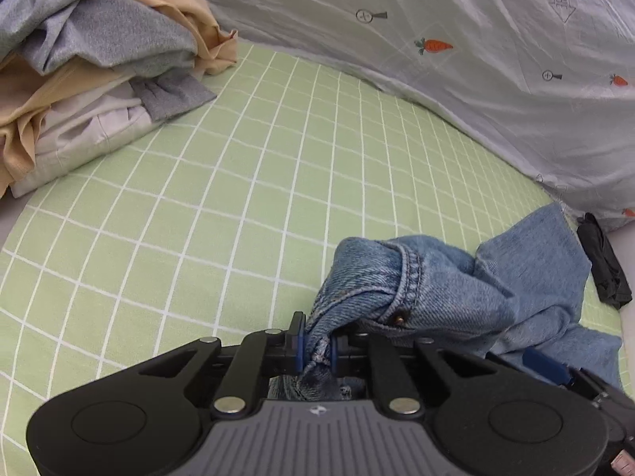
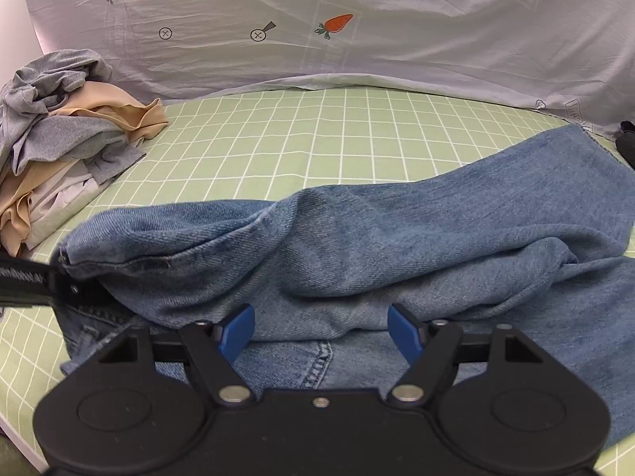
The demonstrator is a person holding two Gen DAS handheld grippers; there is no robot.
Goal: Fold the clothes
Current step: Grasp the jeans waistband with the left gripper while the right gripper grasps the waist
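Clearly, the pair of faded blue denim jeans [image 2: 397, 238] lay bunched across the near part of the pale green bed sheet with a white grid [image 1: 198, 206], one leg stretched away toward the right and the rest heaped in thick rolls rather than flat panels. The left gripper [image 1: 317, 351] was closed tight on a gathered wad of denim near a stitched seam and a small brass rivet [image 1: 398, 318], its 2 blue pads nearly meeting through the cloth. The right gripper [image 2: 321, 331] stood wide open just above the jeans, holding nothing. Judged from its look, the denim would handle as heavy, soft but fairly stiff cloth: it should keep creases well, drag on the sheet, and sag hard from a single pinch. Its rough weave seemed unlikely to slip, and it was not fragile. The better holds appeared to be doubled edges, such as a waistband, a hem or a side seam, with 2 grips spread apart. A loose pile of grey, beige and white clothes [image 1: 79, 79] sat well apart at the far left.
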